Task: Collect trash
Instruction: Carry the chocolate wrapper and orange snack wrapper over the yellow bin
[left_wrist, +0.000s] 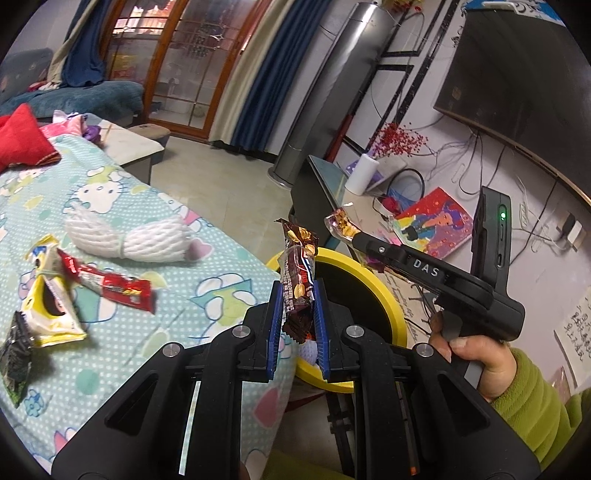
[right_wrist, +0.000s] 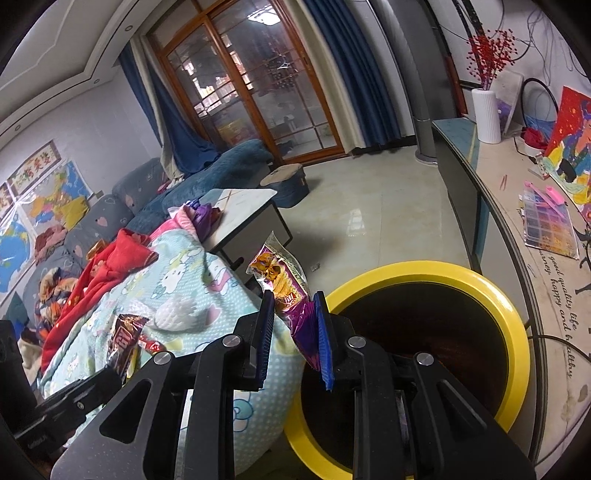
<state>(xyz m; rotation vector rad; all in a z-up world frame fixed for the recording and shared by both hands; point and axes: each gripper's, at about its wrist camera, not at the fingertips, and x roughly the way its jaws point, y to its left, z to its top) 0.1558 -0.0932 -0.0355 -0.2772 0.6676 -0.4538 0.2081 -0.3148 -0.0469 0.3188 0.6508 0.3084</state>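
Beside the yellow bin (left_wrist: 373, 291), in the left wrist view, the left gripper (left_wrist: 298, 325) is clamped on a brown candy wrapper (left_wrist: 297, 280) that stands upright between its blue pads (left_wrist: 274, 328), at the bin's near rim. Above the bin, the right gripper (left_wrist: 356, 240), held by a hand (left_wrist: 476, 354) in a green sleeve (left_wrist: 543, 410), pinches a purple snack wrapper (left_wrist: 341, 221). Left of the bin, on the patterned blanket (left_wrist: 177, 258), lie a red wrapper (left_wrist: 114, 284), a yellow-and-white packet (left_wrist: 48, 299) and a dark packet (left_wrist: 16, 354). In the right wrist view, the right gripper (right_wrist: 293, 328) is closed on the purple snack wrapper (right_wrist: 284, 284) just left of the bin's (right_wrist: 480, 284) rim, and the wrapper leans left. Further left of the bin, the left gripper (right_wrist: 110, 373) holds the brown candy wrapper (right_wrist: 123, 339) over the blanket (right_wrist: 207, 288).
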